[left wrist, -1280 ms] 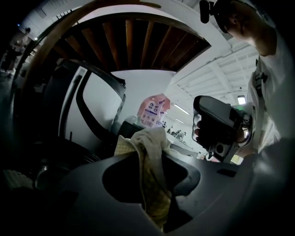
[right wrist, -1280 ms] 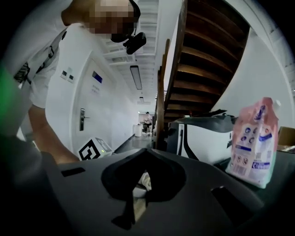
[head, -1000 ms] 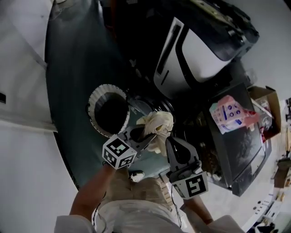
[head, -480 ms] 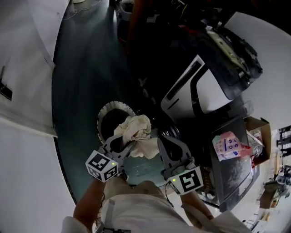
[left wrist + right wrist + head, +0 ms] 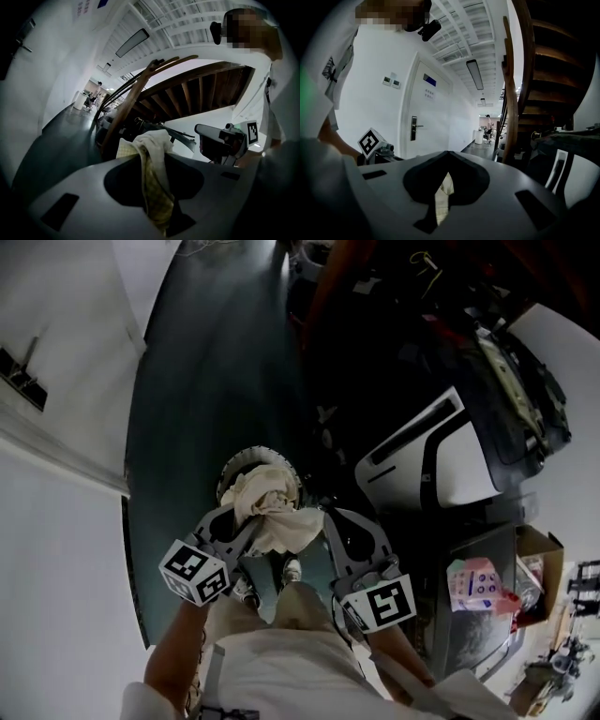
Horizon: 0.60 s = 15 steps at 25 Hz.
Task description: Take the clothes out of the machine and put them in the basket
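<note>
A cream and yellow-checked cloth (image 5: 272,507) hangs bunched between both grippers, right above the white slatted basket (image 5: 246,457) on the dark floor. My left gripper (image 5: 242,519) is shut on the cloth's left side; in the left gripper view the checked cloth (image 5: 152,154) drapes from the jaws of that left gripper (image 5: 157,187). My right gripper (image 5: 323,518) is shut on the cloth's right side; a pale strip of cloth (image 5: 442,199) shows pinched in the closed jaws. The cloth hides most of the basket's opening. The white and black machine (image 5: 441,460) stands off to the right.
A dark cabinet (image 5: 478,615) with a pink package (image 5: 476,582) and a cardboard box (image 5: 536,568) lies at the lower right. A wooden staircase (image 5: 520,79) rises ahead. A white wall (image 5: 56,474) borders the left. My shoe (image 5: 292,569) is just below the basket.
Both grippers carried the cloth leftward, away from the machine, and now hold it over the basket. The view has swung, so the machine sits further right.
</note>
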### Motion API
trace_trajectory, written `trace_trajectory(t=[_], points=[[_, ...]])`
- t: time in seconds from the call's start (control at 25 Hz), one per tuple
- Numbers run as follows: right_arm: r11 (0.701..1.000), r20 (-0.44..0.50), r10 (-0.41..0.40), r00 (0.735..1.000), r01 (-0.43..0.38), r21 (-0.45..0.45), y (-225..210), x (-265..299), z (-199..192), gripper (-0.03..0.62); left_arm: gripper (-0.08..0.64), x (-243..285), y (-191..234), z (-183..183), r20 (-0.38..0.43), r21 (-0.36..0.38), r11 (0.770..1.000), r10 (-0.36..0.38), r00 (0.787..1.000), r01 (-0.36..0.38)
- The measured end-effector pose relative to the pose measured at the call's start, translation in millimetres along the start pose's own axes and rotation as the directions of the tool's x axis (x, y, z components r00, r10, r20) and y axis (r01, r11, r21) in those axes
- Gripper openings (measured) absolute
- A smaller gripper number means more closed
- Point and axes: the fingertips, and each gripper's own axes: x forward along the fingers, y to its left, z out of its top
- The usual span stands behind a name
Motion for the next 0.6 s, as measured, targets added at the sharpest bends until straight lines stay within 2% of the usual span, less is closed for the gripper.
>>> trace_trajectory(t=[0.12, 0.28, 0.48, 0.6], points=[[0.998, 0.003, 0.055, 0.999, -0.055, 0.011, -13.5, 16.5, -6.0, 0.014, 0.112, 5.6, 13.2, 3.7, 0.026, -0.014, 0.997, 0.081, 0.996, -0.081], [0.991, -0.015, 0.133, 0.991, -0.133, 0.012, -28.5, 33.6, -15.6, 0.014, 0.112, 9.8, 25.8, -0.9, 0.041, -0.047, 0.982, 0.186, 0.982, -0.185], [0.984, -0.052, 0.177, 0.983, -0.176, 0.022, -42.4, 52.2, -43.5, 0.014, 0.112, 26.7, 56.9, -31.4, 0.000, -0.066, 0.960, 0.272, 0.962, -0.272], [0.979, -0.083, 0.203, 0.976, -0.201, 0.033, -44.4, 62.7, -68.0, 0.014, 0.114, 36.3, 81.8, -57.8, -0.045, -0.079, 0.935, 0.342, 0.939, -0.345]])
